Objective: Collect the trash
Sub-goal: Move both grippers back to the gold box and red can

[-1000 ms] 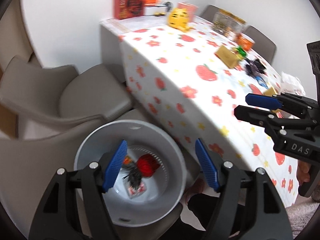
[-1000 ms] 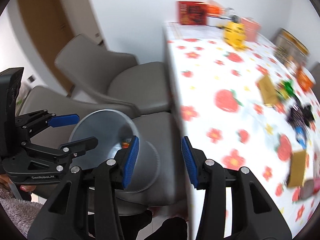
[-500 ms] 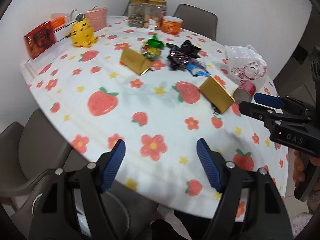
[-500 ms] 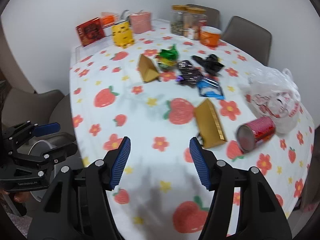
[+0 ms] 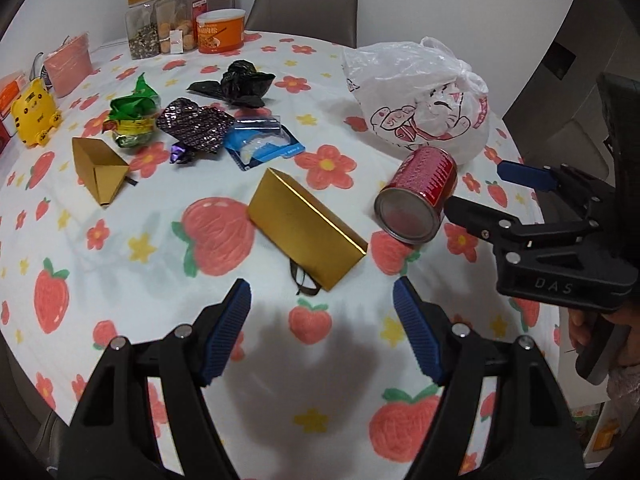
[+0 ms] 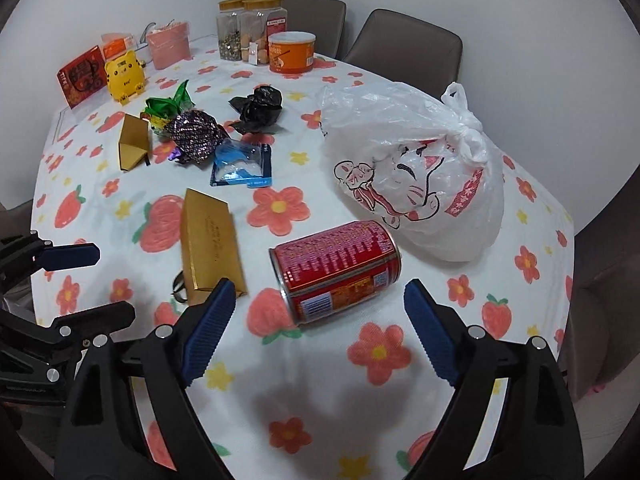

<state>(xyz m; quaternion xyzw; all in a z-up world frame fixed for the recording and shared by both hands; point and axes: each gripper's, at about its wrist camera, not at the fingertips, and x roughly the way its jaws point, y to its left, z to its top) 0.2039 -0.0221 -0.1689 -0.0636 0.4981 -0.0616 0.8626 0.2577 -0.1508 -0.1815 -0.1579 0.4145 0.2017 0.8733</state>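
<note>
Strawberry-print bench (image 6: 520, 320) holds scattered trash. My right gripper (image 6: 316, 320) has just been opening, wide and empty, over red can (image 6: 336, 268) lying at lower centre. Left gripper (image 5: 322, 328) fairly wide, empty, near gold box (image 5: 306, 226). Can looks light, rigid, slick, may roll; I'd pinch across mid-body.

Right gripper (image 6: 316, 316), its jaws just widening and empty, is hovering over a red can (image 6: 336, 270) lying on the counter (image 6: 400, 408); gold box (image 6: 210, 242) lying left, white bag (image 6: 416, 184) sitting beyond.
</note>
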